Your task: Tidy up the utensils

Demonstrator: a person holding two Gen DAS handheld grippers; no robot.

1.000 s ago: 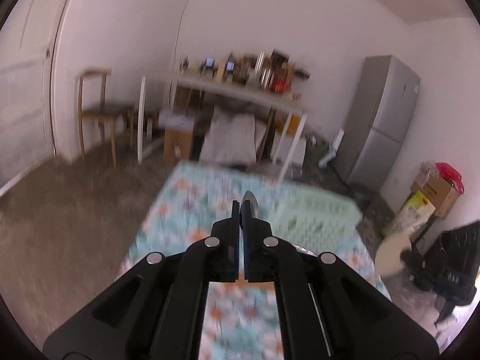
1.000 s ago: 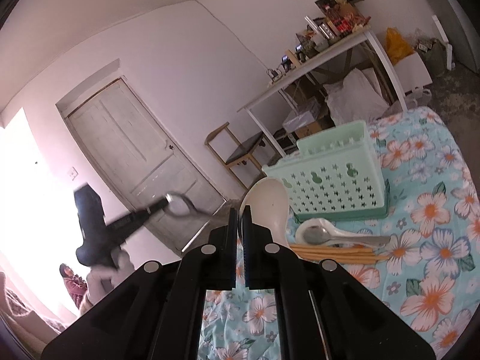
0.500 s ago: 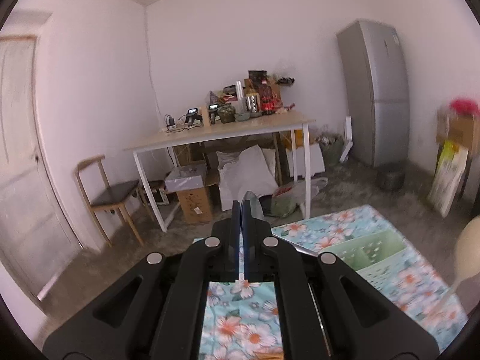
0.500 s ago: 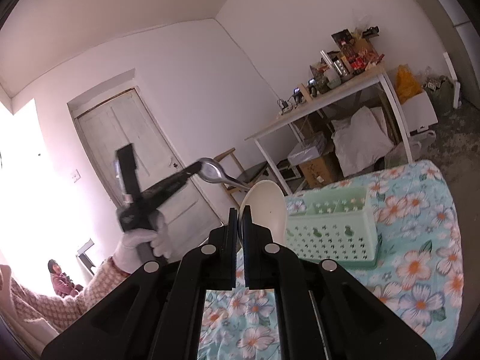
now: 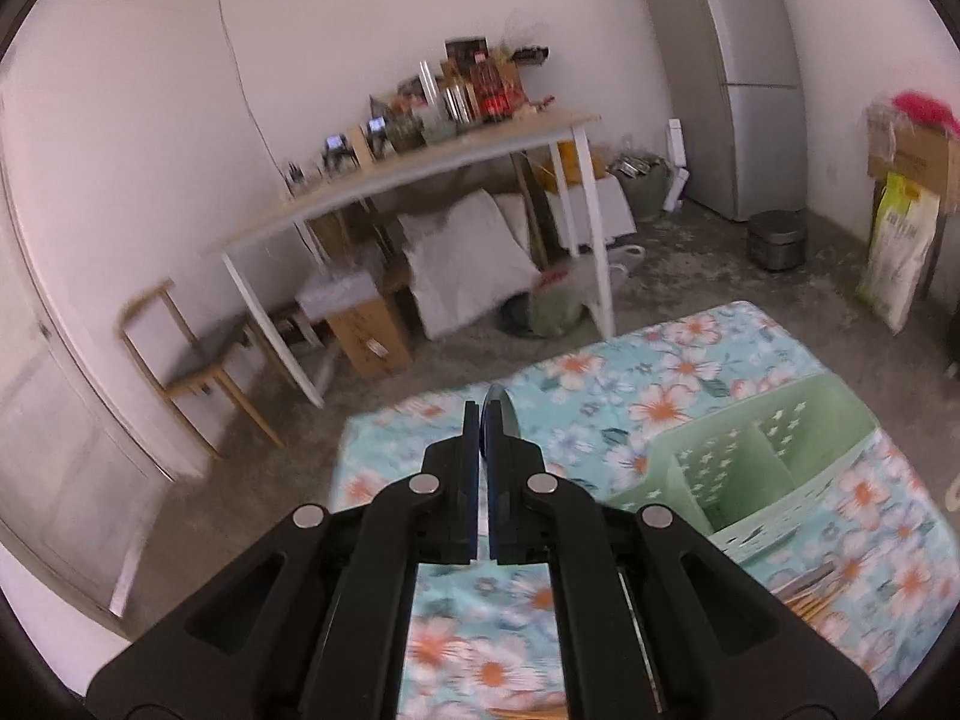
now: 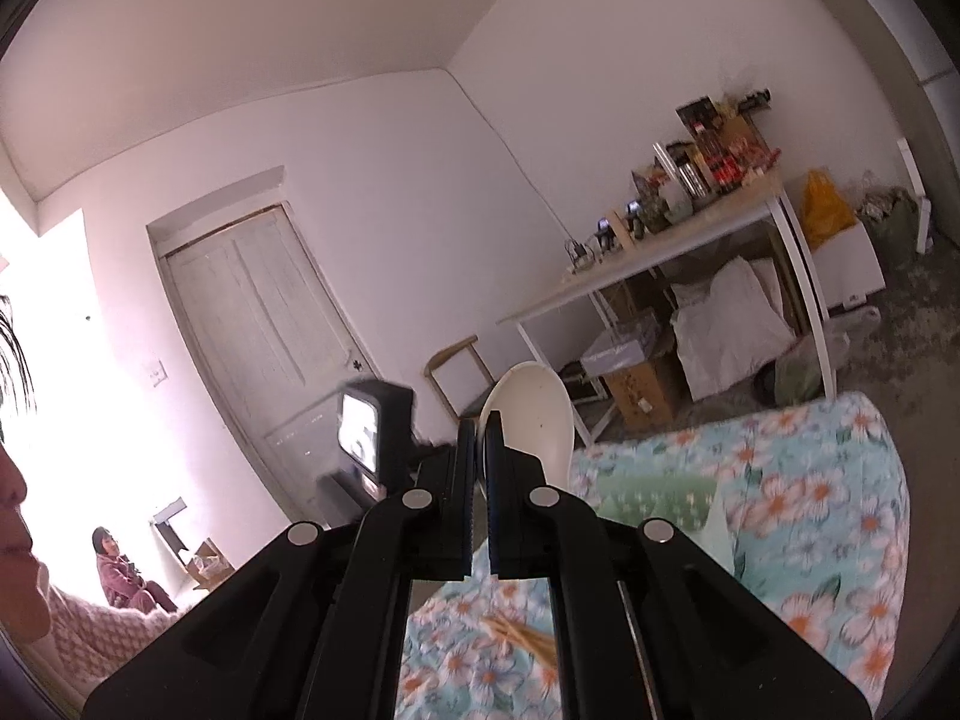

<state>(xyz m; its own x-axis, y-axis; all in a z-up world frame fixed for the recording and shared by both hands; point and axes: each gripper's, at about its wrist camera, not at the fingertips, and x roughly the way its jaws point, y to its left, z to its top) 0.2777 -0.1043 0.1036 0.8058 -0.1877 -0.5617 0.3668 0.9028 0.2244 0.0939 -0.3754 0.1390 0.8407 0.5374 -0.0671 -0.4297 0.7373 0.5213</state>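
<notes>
My left gripper [image 5: 483, 414] is shut on a metal spoon [image 5: 503, 414], whose bowl sticks out past the fingertips. It is held above the floral tablecloth [image 5: 690, 372], left of the green perforated basket [image 5: 774, 456] with its open compartments. Wooden chopsticks [image 5: 810, 594] lie on the cloth in front of the basket. My right gripper [image 6: 481, 420] is shut on a white plastic spoon [image 6: 534, 414], bowl pointing up and away. In the right wrist view the basket [image 6: 660, 504] is blurred behind the fingers, the chopsticks [image 6: 522, 636] lie below, and the left gripper's body [image 6: 372, 432] is at the left.
A white-legged table [image 5: 420, 174] loaded with bottles and boxes stands at the far wall, with bags and cartons beneath it. A wooden chair [image 5: 192, 360] is at the left, a grey fridge [image 5: 732, 78] at the right. A door [image 6: 258, 336] and a seated person [image 6: 120, 570] show at the left.
Both grippers have swung while keeping their spoons. The left one tilted down so the basket's open top came into view at the right. The right one rose and the left gripper crossed closer in front of it.
</notes>
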